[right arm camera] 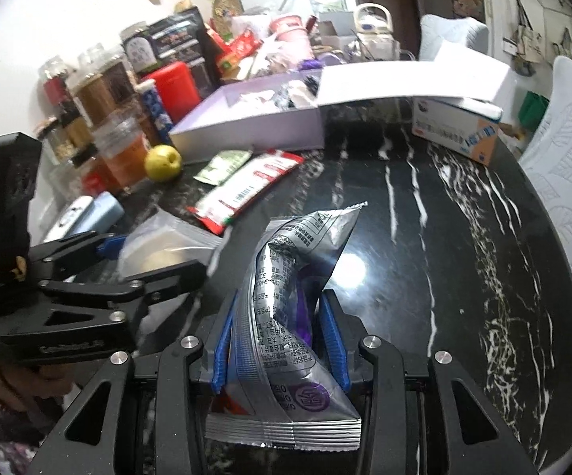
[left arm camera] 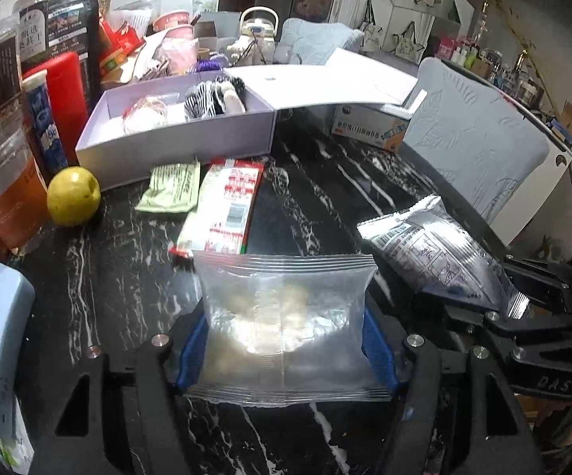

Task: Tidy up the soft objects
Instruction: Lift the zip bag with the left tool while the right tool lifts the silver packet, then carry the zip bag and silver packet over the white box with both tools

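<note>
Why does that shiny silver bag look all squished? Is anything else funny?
The silver snack bag is crumpled and twisted because the right gripper squeezes it. The clear bag in the left gripper looks fine. Nothing is spilled on the table.

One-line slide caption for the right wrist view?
Right gripper pinches a crumpled silver snack packet above the black marble table; the left gripper alongside holds a clear pouch.

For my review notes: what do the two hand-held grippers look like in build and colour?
Both match: the left hand-held gripper and right hand-held gripper have black angular frames with triangular cutouts, silver round bolts and blue finger pads. Raised lettering marks the black bodies. A beaded bracelet shows at the left wrist.
</note>
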`<state>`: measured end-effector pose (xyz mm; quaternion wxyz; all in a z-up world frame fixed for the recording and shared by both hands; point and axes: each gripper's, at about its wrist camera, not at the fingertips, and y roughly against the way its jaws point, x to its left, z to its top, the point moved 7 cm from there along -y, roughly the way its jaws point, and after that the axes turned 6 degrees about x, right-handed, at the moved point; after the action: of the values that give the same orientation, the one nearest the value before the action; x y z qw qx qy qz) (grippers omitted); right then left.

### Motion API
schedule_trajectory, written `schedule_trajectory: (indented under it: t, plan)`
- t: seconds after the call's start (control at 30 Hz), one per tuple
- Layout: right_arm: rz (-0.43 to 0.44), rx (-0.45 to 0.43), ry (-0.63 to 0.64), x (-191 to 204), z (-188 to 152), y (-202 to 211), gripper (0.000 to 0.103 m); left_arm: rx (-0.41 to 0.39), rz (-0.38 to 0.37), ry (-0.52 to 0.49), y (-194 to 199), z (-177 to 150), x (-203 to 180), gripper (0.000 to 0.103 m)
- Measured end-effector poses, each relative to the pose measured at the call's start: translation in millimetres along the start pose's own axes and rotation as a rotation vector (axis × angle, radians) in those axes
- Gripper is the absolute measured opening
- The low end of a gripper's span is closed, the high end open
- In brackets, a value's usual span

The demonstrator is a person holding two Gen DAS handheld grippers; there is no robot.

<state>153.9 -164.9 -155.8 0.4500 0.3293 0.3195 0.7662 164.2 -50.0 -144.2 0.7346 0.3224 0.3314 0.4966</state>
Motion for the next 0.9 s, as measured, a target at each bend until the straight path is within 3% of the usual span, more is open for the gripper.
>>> schedule_trajectory:
  t: [0.37, 0.77, 0.9]
  plan:
    - [0.060, -0.078, 0.064, 17, 37, 24, 0.040, -0.142, 0.014, -0.010, 35, 42, 4, 0.067]
    - [0.131, -0.205, 0.170, 40, 107, 57, 0.040, -0.319, 0.073, 0.003, 87, 106, 24, 0.067]
    - [0.145, -0.247, 0.218, 51, 136, 65, 0.040, -0.369, 0.062, 0.014, 99, 132, 33, 0.067]
